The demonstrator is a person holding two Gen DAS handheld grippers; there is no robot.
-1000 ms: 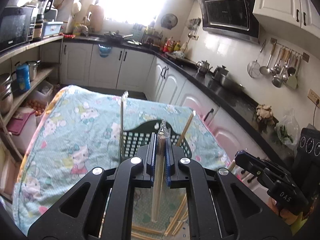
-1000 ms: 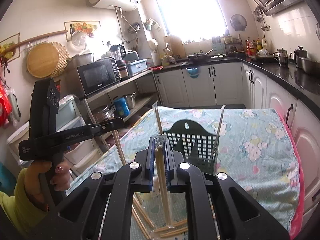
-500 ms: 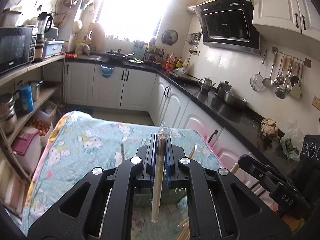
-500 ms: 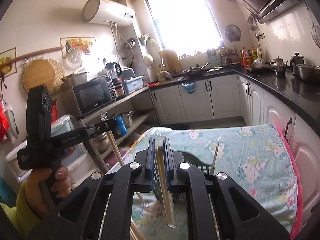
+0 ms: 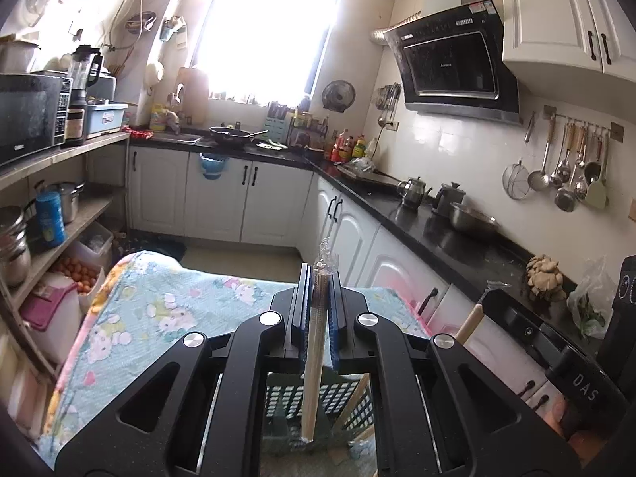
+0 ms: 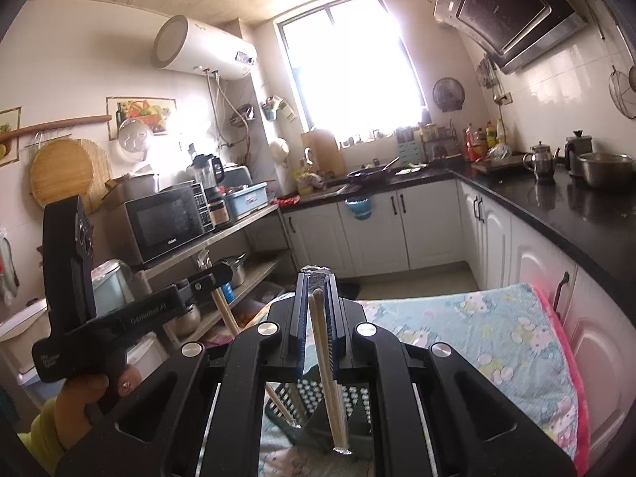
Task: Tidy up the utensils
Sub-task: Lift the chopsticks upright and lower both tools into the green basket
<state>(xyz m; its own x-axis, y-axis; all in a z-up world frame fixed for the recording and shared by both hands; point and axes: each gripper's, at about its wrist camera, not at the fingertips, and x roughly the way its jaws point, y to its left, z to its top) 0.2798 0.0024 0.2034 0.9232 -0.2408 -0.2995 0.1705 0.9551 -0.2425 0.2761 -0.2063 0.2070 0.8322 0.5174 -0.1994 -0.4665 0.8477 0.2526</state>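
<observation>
Clamping wrapped chopsticks (image 5: 314, 361) upright in the left hand-held gripper (image 5: 318, 310), clamping another wrapped pair (image 6: 326, 373) in the right hand-held gripper (image 6: 317, 310), hanging above the basket (image 6: 314, 405) on the bench (image 6: 497, 342).

Tablecloth (image 6: 497, 338): pale blue, cartoon cat print, pink edge. Utensil basket (image 5: 338, 395): dark green mesh. Chopsticks (image 6: 328, 377): light wood, clear wrap. Gripper pads (image 5: 304, 318): blue. Cabinets (image 5: 222, 198): white; countertop (image 6: 576, 214): black.
</observation>
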